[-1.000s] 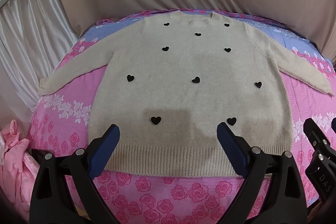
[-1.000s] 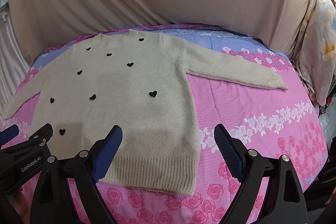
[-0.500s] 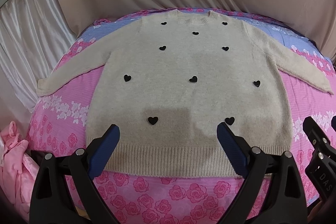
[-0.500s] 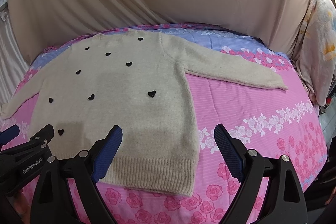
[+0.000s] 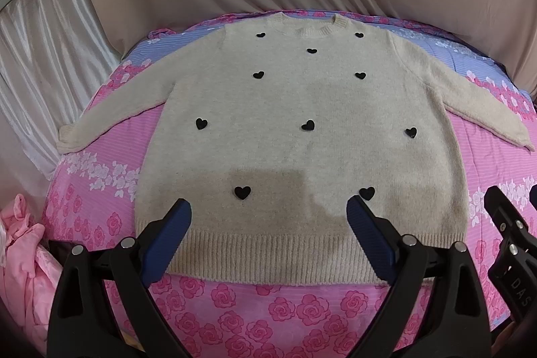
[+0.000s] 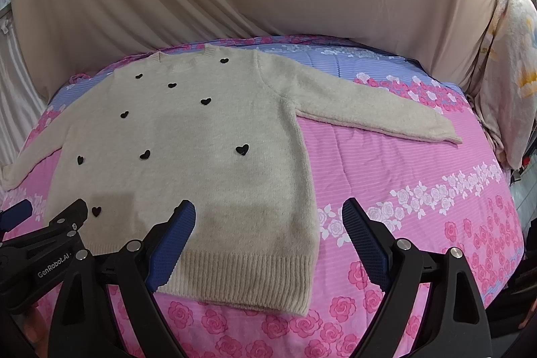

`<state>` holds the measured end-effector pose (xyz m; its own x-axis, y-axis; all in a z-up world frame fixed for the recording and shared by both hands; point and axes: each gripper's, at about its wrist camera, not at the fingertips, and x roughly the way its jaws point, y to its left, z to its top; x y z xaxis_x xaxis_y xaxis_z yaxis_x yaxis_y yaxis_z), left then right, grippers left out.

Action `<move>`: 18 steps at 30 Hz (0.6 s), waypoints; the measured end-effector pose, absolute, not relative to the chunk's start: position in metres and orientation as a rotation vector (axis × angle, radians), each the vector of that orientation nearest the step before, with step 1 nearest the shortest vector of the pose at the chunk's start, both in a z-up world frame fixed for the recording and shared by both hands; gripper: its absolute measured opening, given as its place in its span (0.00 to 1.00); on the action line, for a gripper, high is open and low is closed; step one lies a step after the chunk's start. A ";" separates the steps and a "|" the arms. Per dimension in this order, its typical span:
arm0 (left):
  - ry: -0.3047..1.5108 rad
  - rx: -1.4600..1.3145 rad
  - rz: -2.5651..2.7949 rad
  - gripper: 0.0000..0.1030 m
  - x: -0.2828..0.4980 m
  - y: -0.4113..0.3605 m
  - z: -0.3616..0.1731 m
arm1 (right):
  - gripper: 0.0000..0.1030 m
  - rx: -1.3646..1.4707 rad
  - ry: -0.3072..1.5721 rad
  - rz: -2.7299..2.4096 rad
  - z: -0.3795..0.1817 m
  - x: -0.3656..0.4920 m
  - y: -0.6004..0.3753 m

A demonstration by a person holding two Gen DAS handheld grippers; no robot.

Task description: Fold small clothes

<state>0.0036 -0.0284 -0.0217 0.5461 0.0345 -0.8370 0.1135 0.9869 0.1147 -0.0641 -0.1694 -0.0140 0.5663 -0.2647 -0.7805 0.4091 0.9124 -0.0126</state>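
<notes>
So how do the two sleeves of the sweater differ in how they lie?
The left sleeve lies mostly on the pink stripe, its cuff near the bed's edge. The right sleeve starts on the blue stripe and ends on pink, far from the edge. Both lie flat, spread outward, unfolded.

"GenRobot.AI" on the left gripper [image 6: 100, 223]; "DAS" on the right gripper [image 5: 513, 257].

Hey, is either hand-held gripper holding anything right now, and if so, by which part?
Nothing is held. The left hand-held gripper and right hand-held gripper are both open above the sweater, which lies flat.
</notes>
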 end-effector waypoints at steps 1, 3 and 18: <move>0.993 0.164 -0.047 0.89 0.004 -0.029 -0.022 | 0.84 0.178 0.886 -0.398 -0.014 -0.064 -0.170; 0.994 0.162 -0.046 0.89 0.004 -0.029 -0.022 | 0.84 0.178 0.888 -0.398 -0.015 -0.063 -0.172; 1.014 0.177 -0.049 0.89 0.015 -0.033 -0.029 | 0.84 0.184 0.906 -0.395 -0.021 -0.057 -0.175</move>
<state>0.0151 -0.0332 -0.0286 0.5283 0.0415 -0.8480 0.1228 0.9846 0.1247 -0.0567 -0.1747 -0.0211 0.5514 -0.2552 -0.7943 0.4084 0.9127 -0.0097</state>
